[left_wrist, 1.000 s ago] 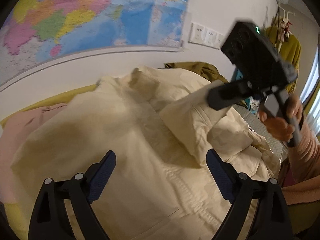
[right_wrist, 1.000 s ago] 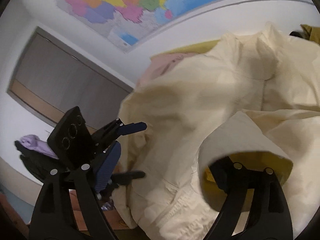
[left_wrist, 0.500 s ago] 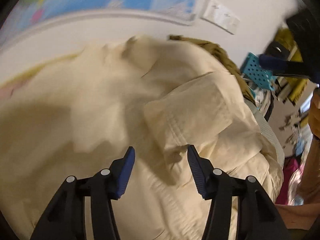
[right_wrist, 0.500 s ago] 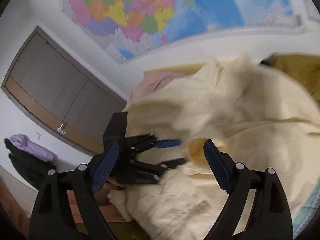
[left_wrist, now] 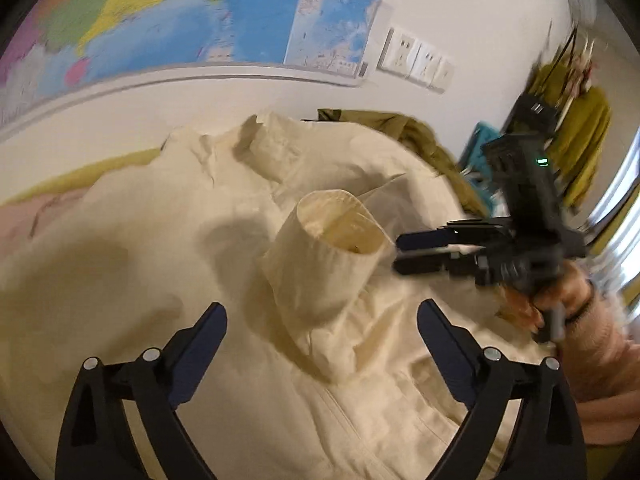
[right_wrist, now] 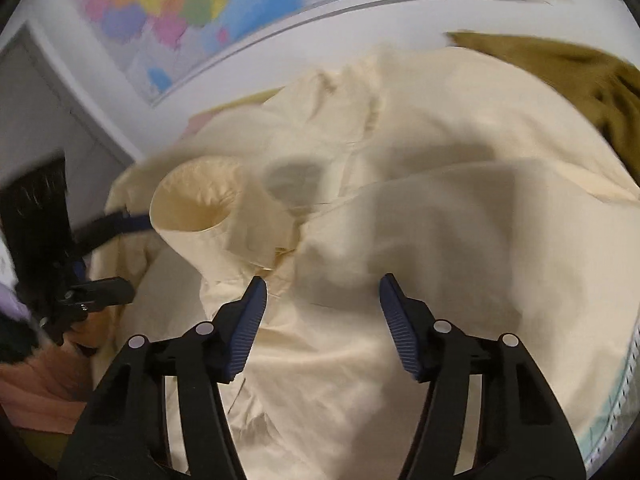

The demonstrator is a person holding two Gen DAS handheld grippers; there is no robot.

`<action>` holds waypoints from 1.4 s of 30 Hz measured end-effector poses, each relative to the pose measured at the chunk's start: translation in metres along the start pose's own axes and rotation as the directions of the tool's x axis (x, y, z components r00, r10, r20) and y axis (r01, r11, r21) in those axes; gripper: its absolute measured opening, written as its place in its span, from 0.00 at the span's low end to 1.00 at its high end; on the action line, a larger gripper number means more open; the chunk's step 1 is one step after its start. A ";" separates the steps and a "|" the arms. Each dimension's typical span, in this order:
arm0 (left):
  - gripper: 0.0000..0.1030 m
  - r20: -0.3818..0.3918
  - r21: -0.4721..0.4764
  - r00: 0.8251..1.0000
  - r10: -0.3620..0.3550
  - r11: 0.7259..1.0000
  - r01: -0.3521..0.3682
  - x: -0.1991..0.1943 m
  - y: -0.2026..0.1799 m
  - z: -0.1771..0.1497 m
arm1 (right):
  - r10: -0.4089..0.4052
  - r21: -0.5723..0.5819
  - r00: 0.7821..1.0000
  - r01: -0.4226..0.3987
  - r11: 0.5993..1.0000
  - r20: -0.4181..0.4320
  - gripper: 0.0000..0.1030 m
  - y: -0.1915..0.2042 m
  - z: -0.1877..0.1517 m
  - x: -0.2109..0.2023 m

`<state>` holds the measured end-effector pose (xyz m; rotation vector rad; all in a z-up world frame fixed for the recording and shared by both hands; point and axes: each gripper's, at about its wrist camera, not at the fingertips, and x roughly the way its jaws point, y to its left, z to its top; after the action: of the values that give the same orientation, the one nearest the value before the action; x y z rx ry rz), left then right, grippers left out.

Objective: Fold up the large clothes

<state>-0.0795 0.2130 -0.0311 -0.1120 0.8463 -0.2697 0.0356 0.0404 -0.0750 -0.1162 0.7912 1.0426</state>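
A large cream jacket [left_wrist: 140, 280] lies spread over the bed, collar toward the wall. One sleeve [left_wrist: 320, 272] is folded across its front, the cuff [left_wrist: 340, 224] standing open. My left gripper [left_wrist: 322, 340] hovers just before that sleeve, its jaws opening wide and no cloth pinched. The right gripper [left_wrist: 404, 254], held by a hand [left_wrist: 552, 300], sits just right of the cuff. In the right wrist view my right gripper [right_wrist: 322, 312] hangs over the jacket's body [right_wrist: 440, 220], jaws closing, pads not pressing cloth. The cuff [right_wrist: 196, 204] and the left gripper [right_wrist: 116, 254] are at the left.
An olive garment [left_wrist: 420, 140] lies behind the jacket near the wall. A pink cloth [left_wrist: 24, 216] shows at the left on the yellow-green bedding. A world map [left_wrist: 200, 12] and wall switches [left_wrist: 416, 62] are above. Clothes hang on a rack [left_wrist: 580, 128] at the right.
The right gripper let the sleeve down across the jacket and sank beside it, jaws narrowing. My left jaws narrowed, then spread wide again, and moved closer to the sleeve.
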 end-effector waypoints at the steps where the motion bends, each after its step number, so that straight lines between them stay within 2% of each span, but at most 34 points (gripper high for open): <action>1: 0.90 -0.003 0.036 0.999 0.045 0.998 -0.044 0.007 -0.007 0.004 | 0.007 -0.019 1.000 -0.007 1.000 0.005 0.55 0.008 0.001 0.007; 2: 0.90 -0.002 0.063 0.997 0.083 0.995 -0.083 0.012 -0.010 0.007 | 0.017 -0.033 1.000 -0.017 0.999 -0.001 0.52 0.014 0.004 0.014; 3: 0.90 -0.010 0.074 0.992 0.127 0.989 -0.126 0.020 -0.013 0.009 | 0.038 -0.042 0.999 -0.038 0.998 -0.007 0.43 0.020 0.006 0.019; 5: 0.89 -0.025 0.045 0.988 0.150 0.988 -0.148 0.022 -0.002 0.009 | 0.048 -0.053 0.999 -0.049 0.997 -0.010 0.33 0.028 0.008 0.029; 6: 0.83 -0.025 0.007 0.990 0.136 0.991 -0.136 0.018 0.008 0.007 | 0.069 -0.052 0.998 -0.070 0.996 -0.010 0.32 0.029 0.009 0.031; 8: 0.81 -0.025 -0.067 0.991 0.134 0.989 -0.135 0.008 0.030 0.001 | 0.138 -0.041 0.990 -0.138 0.990 -0.020 0.32 0.032 0.010 0.038; 12: 0.83 -0.030 -0.223 0.998 0.051 0.973 -0.056 -0.011 0.072 -0.012 | 0.169 -0.117 0.984 -0.175 0.978 -0.054 0.32 0.057 0.010 0.053; 14: 0.85 -0.022 -0.259 1.000 0.017 0.966 -0.022 -0.017 0.083 -0.017 | 0.152 -0.140 0.985 -0.163 0.977 -0.085 0.32 0.066 0.009 0.061; 16: 0.87 -0.026 -0.288 1.000 0.014 0.958 -0.021 -0.017 0.090 -0.018 | 0.163 -0.141 0.982 -0.175 0.974 -0.095 0.32 0.068 0.009 0.059; 18: 0.87 -0.055 -0.281 0.998 0.035 0.958 -0.049 -0.010 0.090 -0.018 | 0.132 -0.156 0.990 -0.137 0.978 -0.043 0.35 0.063 0.011 0.039; 19: 0.87 -0.077 -0.277 0.996 0.050 0.958 -0.070 -0.006 0.089 -0.018 | 0.101 -0.159 0.995 -0.100 0.982 -0.002 0.47 0.056 0.013 0.025; 20: 0.87 -0.107 -0.262 0.992 0.072 0.960 -0.098 0.000 0.088 -0.018 | 0.056 -0.156 0.998 -0.050 0.987 0.035 0.57 0.049 0.014 0.014; 22: 0.86 -0.142 -0.227 0.984 0.108 0.964 -0.138 0.012 0.086 -0.018 | -0.076 -0.109 0.989 0.090 0.990 0.125 0.59 0.018 0.019 -0.019; 23: 0.79 -0.159 -0.208 0.979 0.125 0.965 -0.157 0.017 0.084 -0.018 | -0.124 -0.061 0.981 0.135 0.989 0.151 0.59 -0.002 0.019 -0.035; 24: 0.67 -0.171 -0.195 0.977 0.130 0.967 -0.163 0.022 0.083 -0.019 | -0.158 -0.024 0.974 0.164 0.986 0.163 0.59 -0.018 0.019 -0.043; 25: 0.63 -0.179 -0.192 0.975 0.133 0.967 -0.168 0.023 0.084 -0.019 | -0.191 0.024 0.967 0.190 0.982 0.169 0.59 -0.037 0.020 -0.053; 26: 0.50 -0.181 -0.190 0.974 0.137 0.967 -0.171 0.025 0.084 -0.020 | -0.220 0.058 0.960 0.213 0.975 0.173 0.59 -0.050 0.020 -0.060; 27: 0.45 -0.184 -0.197 0.974 0.131 0.966 -0.167 0.026 0.085 -0.021 | -0.232 0.079 0.957 0.221 0.972 0.173 0.59 -0.060 0.019 -0.064; 29: 0.26 -0.182 -0.202 0.968 0.175 0.956 -0.211 0.024 0.088 -0.022 | -0.222 0.079 0.960 0.211 0.974 0.171 0.58 -0.067 0.018 -0.066; 30: 0.23 -0.187 -0.212 0.965 0.183 0.952 -0.222 0.021 0.092 -0.022 | -0.229 0.068 0.958 0.220 0.973 0.173 0.58 -0.065 0.018 -0.062; 32: 0.27 -0.200 -0.254 0.966 0.162 0.944 -0.211 0.019 0.101 -0.026 | -0.251 0.015 0.956 0.252 0.968 0.151 0.55 -0.055 0.018 -0.043; 34: 0.34 -0.173 -0.243 0.972 0.157 0.950 -0.196 0.008 0.095 -0.027 | -0.295 -0.007 0.949 0.298 0.955 0.107 0.56 -0.051 0.020 -0.021; 36: 0.60 -0.100 -0.189 0.981 0.169 0.964 -0.185 -0.020 0.083 -0.028 | -0.316 0.022 0.948 0.315 0.949 0.048 0.55 -0.060 0.020 0.000; 38: 0.68 -0.024 -0.155 0.981 0.190 0.969 -0.192 -0.048 0.075 -0.028 | -0.336 0.045 0.942 0.335 0.941 0.009 0.54 -0.067 0.020 0.007; 40: 0.73 0.025 -0.134 0.973 0.231 0.965 -0.225 -0.078 0.074 -0.030 | -0.336 0.046 0.941 0.334 0.941 0.032 0.55 -0.059 0.017 -0.002; 42: 0.75 0.050 -0.129 0.957 0.286 0.952 -0.278 -0.105 0.078 -0.034 | -0.290 0.017 0.954 0.290 0.957 0.073 0.56 -0.039 0.015 -0.016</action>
<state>-0.1564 0.3169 0.0061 -0.1109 0.7991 0.0544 0.0707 0.0152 -0.0647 -0.1817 0.6855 0.7616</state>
